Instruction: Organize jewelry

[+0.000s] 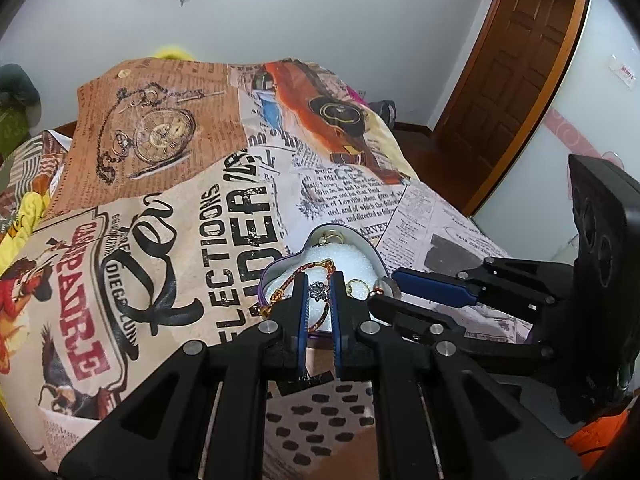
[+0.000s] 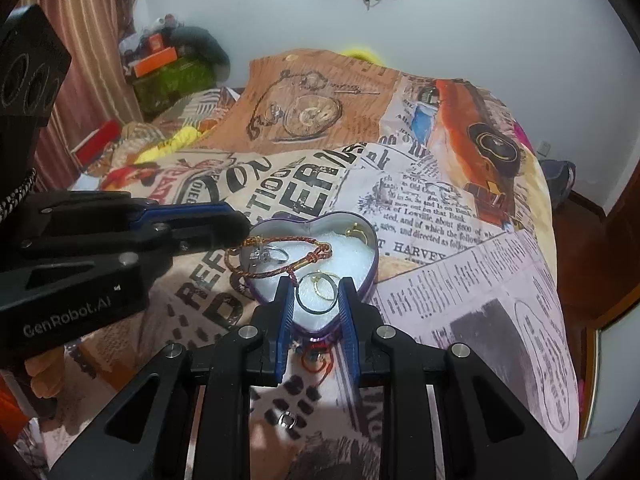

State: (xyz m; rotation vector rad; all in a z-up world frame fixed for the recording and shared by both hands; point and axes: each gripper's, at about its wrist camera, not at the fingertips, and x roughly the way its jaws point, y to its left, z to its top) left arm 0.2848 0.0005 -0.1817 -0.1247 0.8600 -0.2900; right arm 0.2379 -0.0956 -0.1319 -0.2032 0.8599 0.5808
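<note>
A purple heart-shaped tin [image 2: 370,264] with white foam inside lies on the printed bedcover; it also shows in the left wrist view [image 1: 374,254]. In it lie a red-gold braided bracelet [image 2: 280,242], a silver charm [image 2: 266,255], gold rings [image 2: 322,282] and a grey ring [image 2: 316,298]. My left gripper [image 1: 320,280] is open over the tin's left side, fingers either side of the silver charm [image 1: 319,291] and the bracelet [image 1: 288,284]. My right gripper [image 2: 316,284] is open at the tin's near tip, around the grey ring.
A red cord loop [image 2: 318,362] and a small silver ring [image 2: 287,419] lie on the bedcover [image 2: 460,280] in front of the tin. Clutter and boxes [image 2: 160,68] sit at the far left by a curtain. A wooden door [image 1: 516,64] stands on the right.
</note>
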